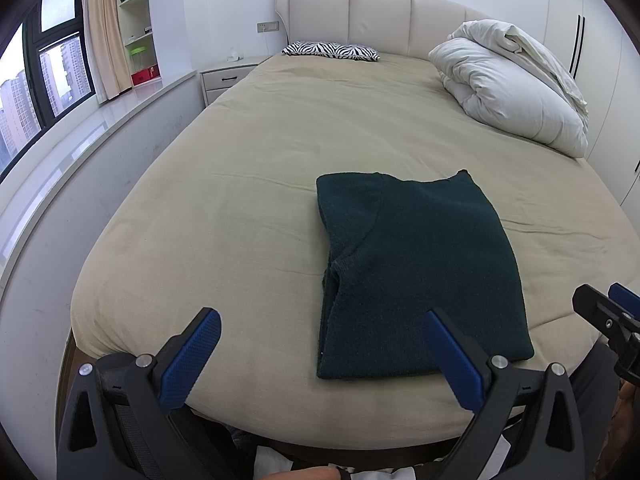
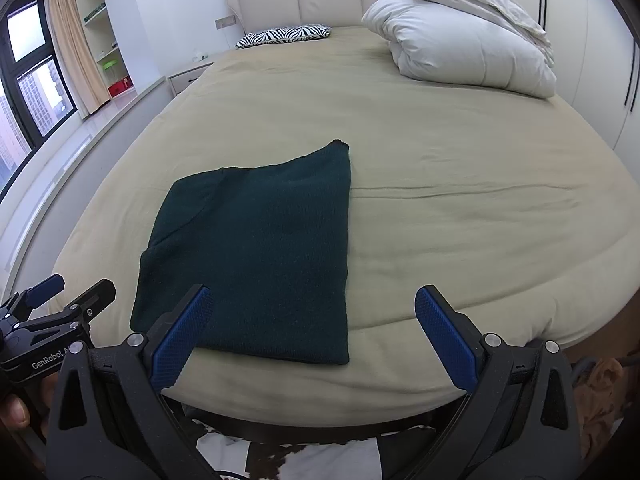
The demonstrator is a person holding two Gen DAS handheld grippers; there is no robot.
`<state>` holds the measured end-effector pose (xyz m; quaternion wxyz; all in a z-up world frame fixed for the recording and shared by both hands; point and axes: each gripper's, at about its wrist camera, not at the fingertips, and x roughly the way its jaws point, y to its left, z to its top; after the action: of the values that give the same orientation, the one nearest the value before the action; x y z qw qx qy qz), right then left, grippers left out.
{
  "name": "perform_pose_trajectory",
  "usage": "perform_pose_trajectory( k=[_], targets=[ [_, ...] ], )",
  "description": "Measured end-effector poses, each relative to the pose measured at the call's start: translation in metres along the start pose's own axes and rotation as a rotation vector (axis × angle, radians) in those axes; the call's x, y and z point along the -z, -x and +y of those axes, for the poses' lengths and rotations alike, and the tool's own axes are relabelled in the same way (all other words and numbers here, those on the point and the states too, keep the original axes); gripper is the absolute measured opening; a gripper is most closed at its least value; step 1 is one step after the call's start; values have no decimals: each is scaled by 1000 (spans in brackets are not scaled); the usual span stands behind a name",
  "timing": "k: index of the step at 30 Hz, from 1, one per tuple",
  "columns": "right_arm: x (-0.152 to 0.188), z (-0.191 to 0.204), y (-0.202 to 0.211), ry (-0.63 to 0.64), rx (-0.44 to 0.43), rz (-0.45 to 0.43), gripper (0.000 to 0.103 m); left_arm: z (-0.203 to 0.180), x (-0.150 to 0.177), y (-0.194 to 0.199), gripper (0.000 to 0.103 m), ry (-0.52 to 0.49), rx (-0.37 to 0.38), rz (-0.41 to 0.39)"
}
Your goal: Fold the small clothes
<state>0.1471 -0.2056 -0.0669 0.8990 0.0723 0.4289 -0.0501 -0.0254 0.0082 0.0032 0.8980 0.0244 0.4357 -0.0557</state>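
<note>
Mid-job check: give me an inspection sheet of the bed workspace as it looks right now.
Surface: beige bed sheet, lightly creased.
Job's things: dark green sweater lies folded flat in a rectangle near the foot edge.
Clutter: white duvet bundled at the far right; zebra pillow by the headboard.
Grippers: left tongs open, empty, near the sweater's near edge; right tongs open, empty.
Cables: nothing seen.
Surroundings: nightstand, shelves, window on the left.

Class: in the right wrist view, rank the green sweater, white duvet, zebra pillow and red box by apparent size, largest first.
1. green sweater, though it lies nearest the camera
2. white duvet
3. zebra pillow
4. red box
</note>
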Motion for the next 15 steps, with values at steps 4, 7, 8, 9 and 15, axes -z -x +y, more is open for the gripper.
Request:
perform_pose_trajectory(
  k=[4, 7, 8, 9, 15],
  targets=[
    [0, 0, 0, 0, 0, 0, 103, 0, 1, 0, 103, -3, 1, -1],
    [-1, 0, 0, -1, -2, 1, 103, 0, 2, 0, 103, -3, 0, 0],
    [-1, 0, 0, -2, -2, 1, 103, 0, 1, 0, 103, -3, 1, 0],
    [-1, 0, 0, -2, -2, 1, 103, 0, 1, 0, 103, -3, 1, 0],
    [-1, 0, -1, -2, -3, 2, 103, 0, 2, 0, 103, -4, 1, 0]
  ],
)
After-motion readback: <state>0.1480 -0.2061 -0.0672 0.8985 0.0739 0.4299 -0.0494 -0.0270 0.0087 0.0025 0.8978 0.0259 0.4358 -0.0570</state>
